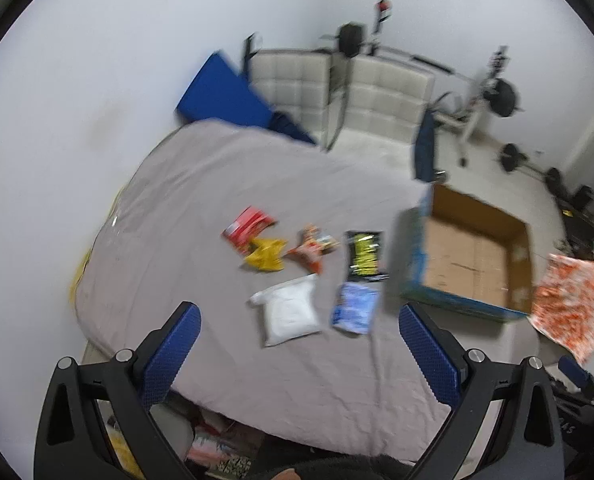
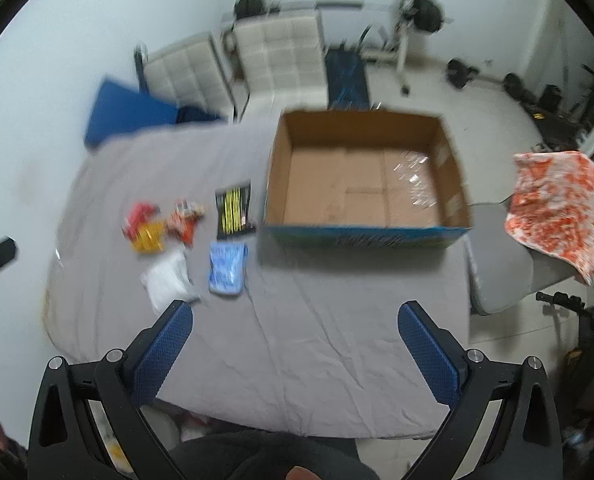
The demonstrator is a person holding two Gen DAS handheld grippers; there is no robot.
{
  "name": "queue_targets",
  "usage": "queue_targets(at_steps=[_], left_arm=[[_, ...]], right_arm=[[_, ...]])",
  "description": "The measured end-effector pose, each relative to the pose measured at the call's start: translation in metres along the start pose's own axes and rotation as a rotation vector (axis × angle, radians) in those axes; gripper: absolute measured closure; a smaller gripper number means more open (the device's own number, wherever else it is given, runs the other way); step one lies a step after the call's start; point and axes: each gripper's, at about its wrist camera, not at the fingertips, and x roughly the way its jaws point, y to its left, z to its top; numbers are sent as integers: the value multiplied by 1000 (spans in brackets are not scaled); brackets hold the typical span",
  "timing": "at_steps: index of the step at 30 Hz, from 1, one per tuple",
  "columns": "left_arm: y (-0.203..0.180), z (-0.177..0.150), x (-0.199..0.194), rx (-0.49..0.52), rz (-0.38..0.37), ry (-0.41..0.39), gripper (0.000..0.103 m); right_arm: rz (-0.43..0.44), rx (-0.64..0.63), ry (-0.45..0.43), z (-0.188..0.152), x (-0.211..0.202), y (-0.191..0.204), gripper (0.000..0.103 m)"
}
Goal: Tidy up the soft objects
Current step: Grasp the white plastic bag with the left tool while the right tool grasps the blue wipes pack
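Observation:
Several soft packets lie on a grey bed sheet (image 1: 201, 208): a white pouch (image 1: 287, 309), a light blue packet (image 1: 355, 307), a black-and-yellow packet (image 1: 365, 256), an orange packet (image 1: 311, 248), a yellow packet (image 1: 265, 255) and a red packet (image 1: 247, 226). An open cardboard box (image 1: 473, 256) stands to their right. My left gripper (image 1: 299, 316) is open and empty above the sheet's near edge, close to the white pouch. In the right wrist view, my right gripper (image 2: 297, 316) is open and empty, nearer than the box (image 2: 361, 172) and blue packet (image 2: 227, 268).
An orange-and-white patterned cloth (image 2: 561, 212) hangs over a grey seat right of the bed. White padded chairs (image 2: 277, 48), a blue mat (image 2: 129, 114) and gym weights (image 2: 463, 72) stand beyond the bed. Clutter lies on the floor under the near edge.

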Motion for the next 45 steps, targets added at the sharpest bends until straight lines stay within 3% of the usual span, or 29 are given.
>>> queue_targets(at_steps=[2, 5, 11, 18, 21, 23, 26, 29, 33, 36, 37, 41, 45], left_arm=[[9, -1, 36, -15, 44, 80, 1], [20, -9, 94, -26, 42, 191, 1], [36, -23, 222, -89, -43, 437, 1], [16, -27, 341, -72, -151, 637, 1], [9, -33, 374, -15, -117, 686, 1], [12, -38, 384, 5, -111, 701, 18], [22, -40, 379, 14, -155, 687, 22], [28, -42, 371, 86, -98, 649, 21], [31, -49, 389, 73, -128, 677, 16], [23, -49, 394, 91, -100, 650, 13], [21, -49, 393, 102, -92, 641, 13], [21, -47, 376, 88, -109, 612, 26], [35, -37, 353, 70, -114, 597, 29]], right_arm=[[34, -37, 54, 7, 44, 13, 0], [42, -63, 119, 12, 108, 37, 0], [69, -13, 242, 18, 221, 80, 0], [28, 78, 327, 19, 283, 98, 1], [9, 90, 355, 19, 301, 107, 1], [3, 108, 373, 20, 314, 113, 1], [13, 132, 395, 22, 334, 124, 1], [15, 149, 433, 23, 359, 137, 6], [-35, 129, 469, 24, 386, 154, 17], [-82, 126, 497, 23, 400, 160, 36], [-91, 124, 508, 22, 405, 163, 38], [-100, 108, 507, 22, 410, 170, 49], [-101, 75, 524, 18, 410, 180, 58]])
